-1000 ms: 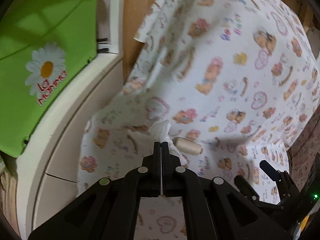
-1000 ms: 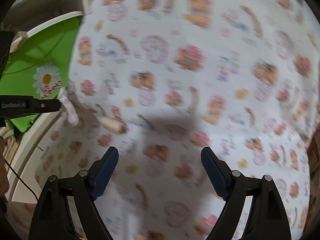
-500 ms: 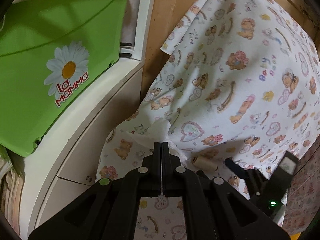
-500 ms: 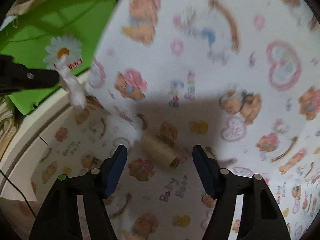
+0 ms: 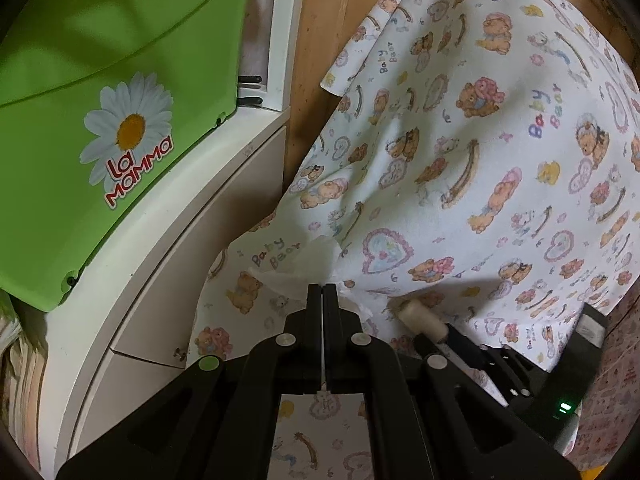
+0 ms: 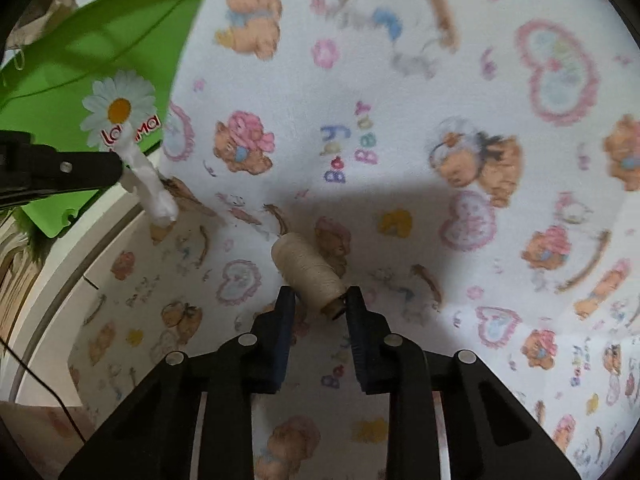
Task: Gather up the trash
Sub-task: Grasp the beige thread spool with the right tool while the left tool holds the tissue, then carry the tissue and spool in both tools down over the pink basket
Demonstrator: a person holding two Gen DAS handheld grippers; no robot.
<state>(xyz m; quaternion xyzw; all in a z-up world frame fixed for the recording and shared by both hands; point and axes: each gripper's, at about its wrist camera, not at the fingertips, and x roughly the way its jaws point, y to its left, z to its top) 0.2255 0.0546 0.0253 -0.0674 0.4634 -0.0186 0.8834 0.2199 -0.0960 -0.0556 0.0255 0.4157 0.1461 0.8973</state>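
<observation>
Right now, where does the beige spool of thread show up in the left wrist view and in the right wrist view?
Left wrist view: the spool of thread lies low and right of centre on the teddy-bear cloth, just right of the left gripper.
Right wrist view: the spool sits at centre, its near end between the jaws of the right gripper.
Shared landmark: the green bin with the daisy sticker, upper left in both.

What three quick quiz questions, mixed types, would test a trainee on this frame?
1. True or false: the left hand-held gripper is shut on the white tissue.
2. What lies between the right hand-held gripper fingers? A) thread spool B) bottle cap C) spoon
3. Fill in: the green bin logo shows a ____.

Key: 1 true; 2 A, the thread spool, not yet clamped; 3 daisy.
</observation>
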